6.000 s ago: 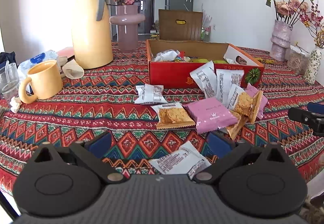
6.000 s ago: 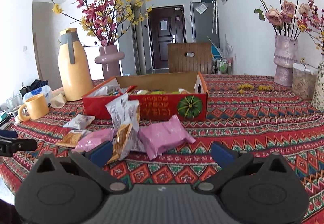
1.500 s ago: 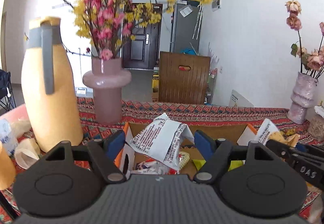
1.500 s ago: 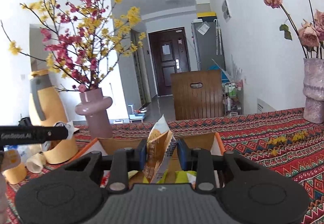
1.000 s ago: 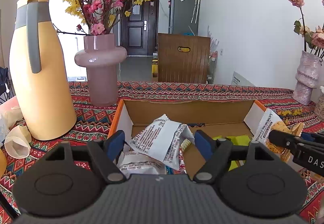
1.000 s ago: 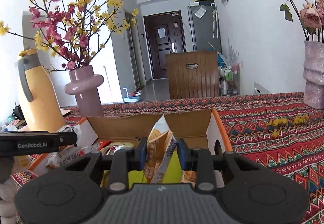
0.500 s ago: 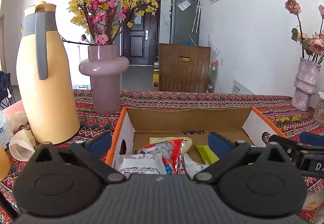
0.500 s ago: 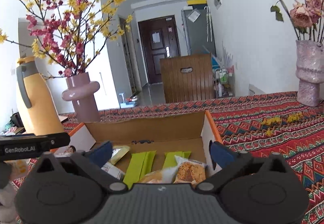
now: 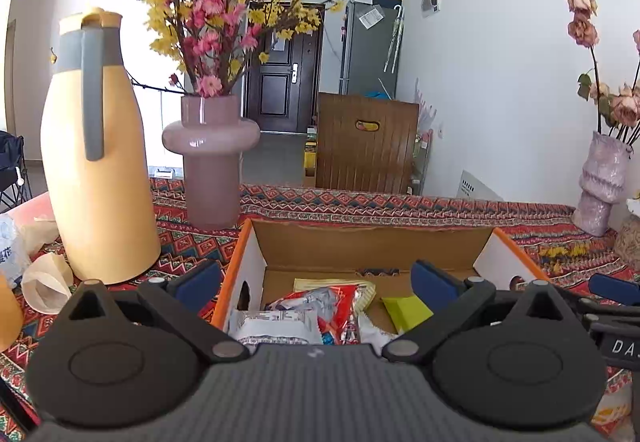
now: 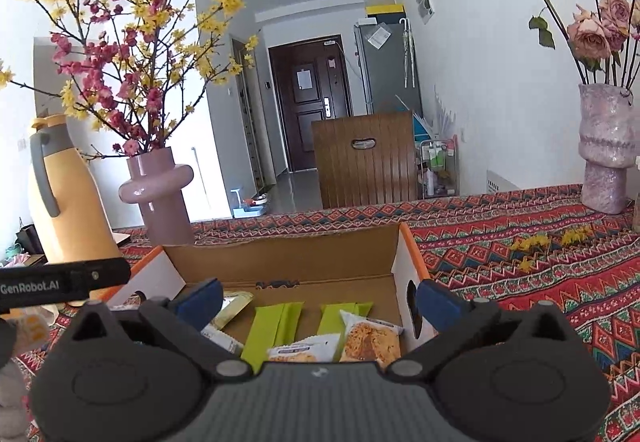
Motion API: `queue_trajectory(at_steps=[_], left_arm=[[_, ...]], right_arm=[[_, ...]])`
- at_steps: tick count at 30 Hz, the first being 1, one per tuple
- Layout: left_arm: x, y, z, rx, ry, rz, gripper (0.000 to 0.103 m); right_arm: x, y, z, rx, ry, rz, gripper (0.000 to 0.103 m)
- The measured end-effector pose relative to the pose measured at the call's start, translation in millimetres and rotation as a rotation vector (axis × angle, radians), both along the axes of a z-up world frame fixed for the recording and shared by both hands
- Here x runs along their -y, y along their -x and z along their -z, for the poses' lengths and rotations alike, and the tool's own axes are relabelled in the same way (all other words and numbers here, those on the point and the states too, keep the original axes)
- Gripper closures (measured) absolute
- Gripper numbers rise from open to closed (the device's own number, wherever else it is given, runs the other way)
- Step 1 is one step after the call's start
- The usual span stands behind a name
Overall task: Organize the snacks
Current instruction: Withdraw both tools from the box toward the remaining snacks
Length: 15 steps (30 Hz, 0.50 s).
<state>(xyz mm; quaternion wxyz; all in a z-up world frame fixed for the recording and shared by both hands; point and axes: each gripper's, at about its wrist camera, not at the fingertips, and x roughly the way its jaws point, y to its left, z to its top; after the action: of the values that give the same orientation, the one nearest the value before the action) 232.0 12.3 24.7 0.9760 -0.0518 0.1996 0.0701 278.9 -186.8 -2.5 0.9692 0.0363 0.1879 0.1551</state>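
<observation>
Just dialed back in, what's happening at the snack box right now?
Both grippers hover over the open cardboard box, and both are open and empty. The left gripper is above white and red packets; the right gripper is above green sachets and a cracker packet lying in the box.

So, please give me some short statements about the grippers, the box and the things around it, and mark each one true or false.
1. Both the left gripper and the right gripper are open and hold nothing. True.
2. The cardboard box holds no snacks. False: several packets lie in it, among them green packets.
3. The pink vase holds flowering branches. True.
4. The yellow jug lies on its side. False: it stands upright on the table.
</observation>
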Motion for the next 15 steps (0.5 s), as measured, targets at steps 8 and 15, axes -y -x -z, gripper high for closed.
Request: queue_trajectory(at_steps=[8, 15], left_arm=[[0, 21, -17, -0.001, 0.005, 0.008, 0.000], [-10, 54, -16, -0.022, -0.024, 0.029, 0.000]], right_arm=[[8, 27, -29, 0.019, 0.002, -0.011, 0.000], [21, 61, -33, 0.032, 0.053, -0.034, 0.000]])
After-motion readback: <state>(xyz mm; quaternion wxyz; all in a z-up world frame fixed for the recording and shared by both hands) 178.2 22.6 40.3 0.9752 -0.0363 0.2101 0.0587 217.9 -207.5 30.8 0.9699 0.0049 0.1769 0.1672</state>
